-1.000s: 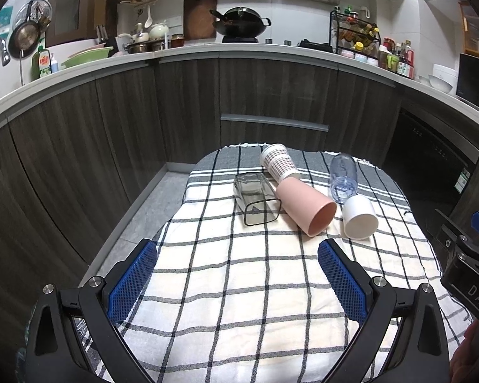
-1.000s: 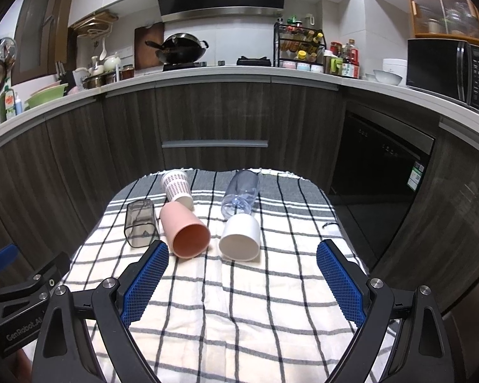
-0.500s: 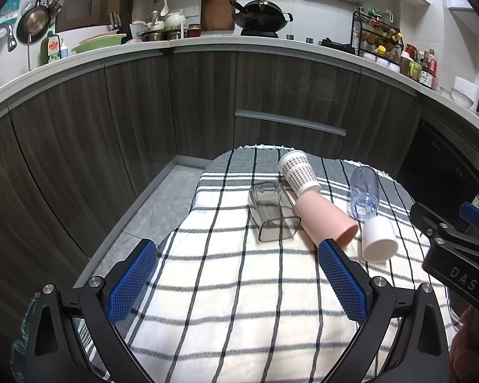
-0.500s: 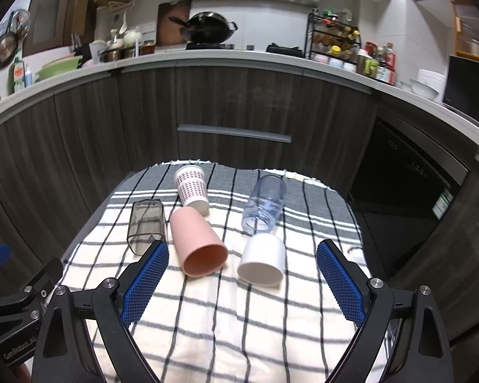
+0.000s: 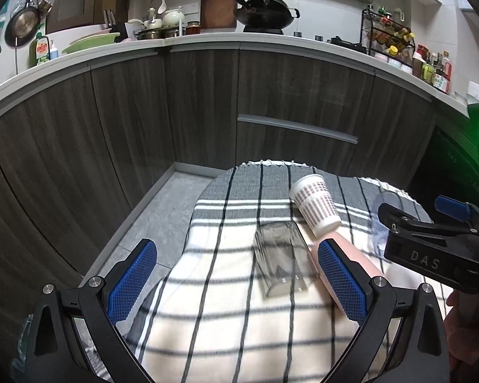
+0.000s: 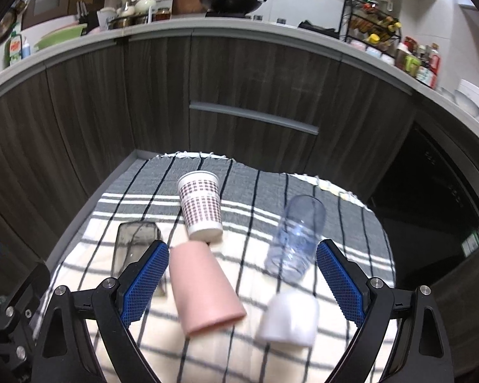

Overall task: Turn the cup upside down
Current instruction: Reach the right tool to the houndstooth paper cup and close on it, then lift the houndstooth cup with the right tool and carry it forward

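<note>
Several cups lie on their sides on a checked cloth [image 6: 351, 223]: a smoky clear square cup [image 5: 279, 257] [image 6: 134, 249], a pink cup [image 6: 202, 287] [image 5: 357, 258], a dotted paper cup [image 5: 316, 206] [image 6: 201, 206], a clear bluish cup [image 6: 295, 241] and a white cup [image 6: 289, 317]. My left gripper [image 5: 236, 282] is open and empty, above the cloth, with the smoky cup between its fingers further ahead. My right gripper [image 6: 242, 282] is open and empty, with the pink, bluish and white cups ahead between its fingers. It shows at the right of the left wrist view [image 5: 431, 249].
Dark wood kitchen cabinets [image 5: 271, 102] curve around behind the cloth-covered table, with a grey floor [image 5: 163, 210] at left. The counter [image 6: 271, 28] holds a wok, pots, bottles and a spice rack. A dark dishwasher front [image 6: 431, 191] stands at right.
Both grippers have moved forward and closer to the cups. The left view has swung so the smoky cup sits nearer its centre. Both stay open and the cups have not moved.
</note>
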{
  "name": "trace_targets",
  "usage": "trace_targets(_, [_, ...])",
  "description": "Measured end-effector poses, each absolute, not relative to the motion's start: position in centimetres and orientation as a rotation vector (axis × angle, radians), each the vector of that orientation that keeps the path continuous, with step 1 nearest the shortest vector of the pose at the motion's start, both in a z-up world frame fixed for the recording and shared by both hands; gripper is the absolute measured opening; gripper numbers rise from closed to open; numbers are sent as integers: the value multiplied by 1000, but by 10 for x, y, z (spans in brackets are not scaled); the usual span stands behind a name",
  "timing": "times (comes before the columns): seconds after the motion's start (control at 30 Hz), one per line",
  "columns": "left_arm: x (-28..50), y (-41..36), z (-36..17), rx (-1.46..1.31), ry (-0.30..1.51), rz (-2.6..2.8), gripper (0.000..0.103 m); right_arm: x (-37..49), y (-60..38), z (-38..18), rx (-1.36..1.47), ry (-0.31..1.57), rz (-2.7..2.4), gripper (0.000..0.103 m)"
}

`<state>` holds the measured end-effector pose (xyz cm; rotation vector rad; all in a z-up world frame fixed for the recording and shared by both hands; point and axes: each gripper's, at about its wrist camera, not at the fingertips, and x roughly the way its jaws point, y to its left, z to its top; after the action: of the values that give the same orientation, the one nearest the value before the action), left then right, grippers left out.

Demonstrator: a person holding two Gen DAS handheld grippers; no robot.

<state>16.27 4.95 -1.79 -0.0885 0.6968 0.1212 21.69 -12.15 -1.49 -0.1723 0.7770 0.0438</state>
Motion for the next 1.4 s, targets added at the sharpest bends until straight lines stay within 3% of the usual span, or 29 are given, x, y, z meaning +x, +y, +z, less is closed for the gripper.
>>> trace_targets(0.73, [244, 89, -69, -183, 799, 211, 103, 360, -82, -103, -197, 1092, 116, 93])
trace_targets(0.83, [247, 90, -75, -188, 814, 211, 103, 370, -77, -117, -194, 1143, 128, 89])
trace_targets(0.97, [248, 92, -79, -199, 831, 204, 103, 375, -69, -126, -216, 1190, 146, 61])
trace_targets(1.17, [244, 90, -71, -194, 814, 201, 103, 371, -69, -121, -205, 1176, 156, 59])
trace_targets(1.4, [228, 89, -47, -194, 770, 192, 103, 351, -81, -73, -161, 1063, 132, 59])
